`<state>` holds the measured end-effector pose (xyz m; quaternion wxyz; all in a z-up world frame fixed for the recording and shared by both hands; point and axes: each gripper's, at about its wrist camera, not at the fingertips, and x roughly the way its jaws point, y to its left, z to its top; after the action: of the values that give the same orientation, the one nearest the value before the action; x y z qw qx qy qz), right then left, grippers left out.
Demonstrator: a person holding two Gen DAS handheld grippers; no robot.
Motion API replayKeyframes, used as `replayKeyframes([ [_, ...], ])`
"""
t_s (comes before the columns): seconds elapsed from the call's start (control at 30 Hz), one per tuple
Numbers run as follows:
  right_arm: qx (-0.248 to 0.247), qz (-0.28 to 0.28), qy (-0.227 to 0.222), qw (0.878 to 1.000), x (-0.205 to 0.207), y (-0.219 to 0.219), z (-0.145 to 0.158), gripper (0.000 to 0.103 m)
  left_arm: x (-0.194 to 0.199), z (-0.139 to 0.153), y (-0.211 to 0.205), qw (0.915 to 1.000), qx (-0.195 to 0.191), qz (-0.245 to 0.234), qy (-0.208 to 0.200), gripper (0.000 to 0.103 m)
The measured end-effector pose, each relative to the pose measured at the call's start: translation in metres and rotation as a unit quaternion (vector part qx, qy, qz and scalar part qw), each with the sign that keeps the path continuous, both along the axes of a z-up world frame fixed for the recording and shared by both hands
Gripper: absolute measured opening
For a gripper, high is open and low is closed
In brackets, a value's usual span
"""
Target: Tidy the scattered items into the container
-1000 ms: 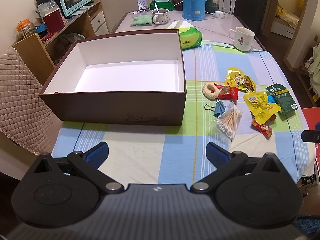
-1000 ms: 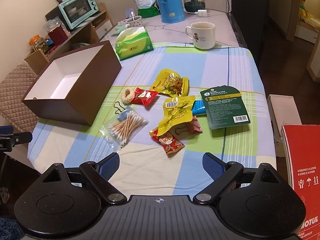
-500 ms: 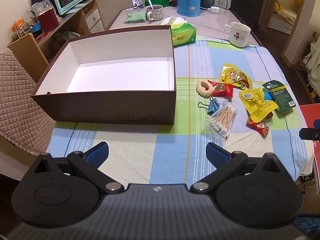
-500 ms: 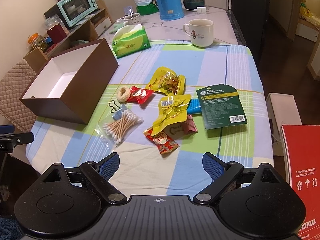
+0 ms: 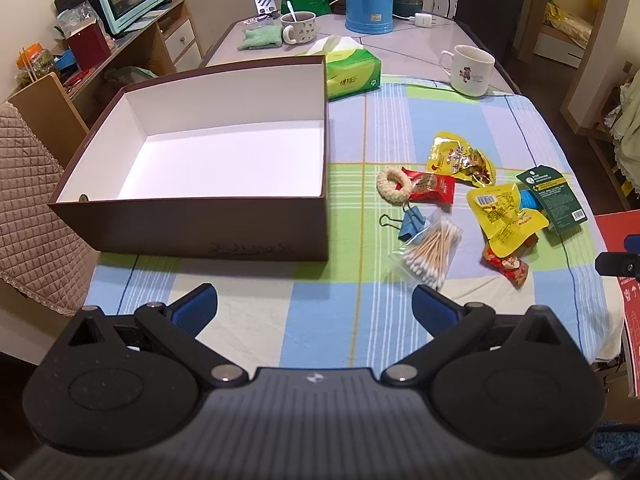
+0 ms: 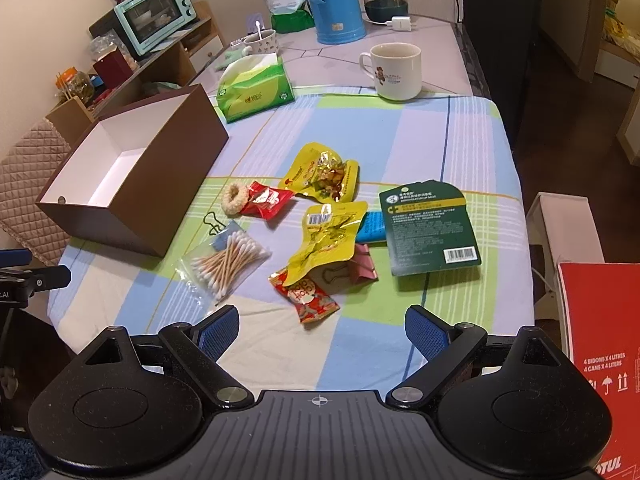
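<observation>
I have both claws hanging over the near edge of the checked blue-and-green tablecloth [image 5: 280, 328], and both are spread wide with nothing between the pads: the left gripper [image 5: 315, 304] faces the gap beside the box, the right gripper [image 6: 322, 326] faces the pile. The brown cardboard box with the white lining [image 5: 192, 224] stands open on the left of the cloth, and its floor, as far as I can see it, holds none of the items. The items lie in a loose cluster to its right, well apart from its wall: a clear bag of cotton swabs [image 6: 226, 260], a blue binder clip [image 5: 412, 222] partly under that bag, a cream braided ring [image 6: 235, 199] touching a small red snack packet [image 6: 266, 199], two crinkled yellow foil pouches [image 6: 328, 236], a red sweet wrapper [image 6: 306, 294], a pink binder clip [image 6: 362, 268] tucked under the nearer pouch, a blue flat thing [image 6: 370, 227] half hidden, and a dark green card pack [image 6: 430, 226].

What worries me is the overlap. If I pinch the nearer yellow pouch, I judge it may drag the pink clip or the red wrapper toward the table edge. The swab bag looks slippery and floppy; a shallow grip could let it slide out above the box wall. The green card lies flat, so the pads may skate over it or bunch the cloth instead
</observation>
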<state>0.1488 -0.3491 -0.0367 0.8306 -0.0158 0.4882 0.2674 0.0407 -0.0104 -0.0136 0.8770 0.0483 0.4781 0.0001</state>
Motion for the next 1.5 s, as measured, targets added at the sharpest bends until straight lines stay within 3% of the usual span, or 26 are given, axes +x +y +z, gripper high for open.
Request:
replayKeyframes([
  [0.47,-0.002,-0.022,-0.003,1.0,0.033,-0.025,-0.017,0.092,0.014,-0.013,-0.023,0.9999,-0.005,-0.012,0.005,0.102],
  [0.7,-0.041,-0.04,-0.021,0.998,0.072,-0.04,-0.041,0.092,0.025,-0.023,-0.036,0.9995,-0.008,-0.029,0.006,0.102],
  [1.23,-0.068,0.028,0.036,0.997,0.144,-0.017,-0.106,0.092,0.06,-0.063,-0.066,0.9975,-0.001,-0.061,0.036,0.102],
  [1.5,-0.055,0.037,0.043,0.997,0.147,-0.034,-0.108,0.086,0.072,-0.087,-0.077,0.9952,0.006,-0.087,0.045,0.102],
])
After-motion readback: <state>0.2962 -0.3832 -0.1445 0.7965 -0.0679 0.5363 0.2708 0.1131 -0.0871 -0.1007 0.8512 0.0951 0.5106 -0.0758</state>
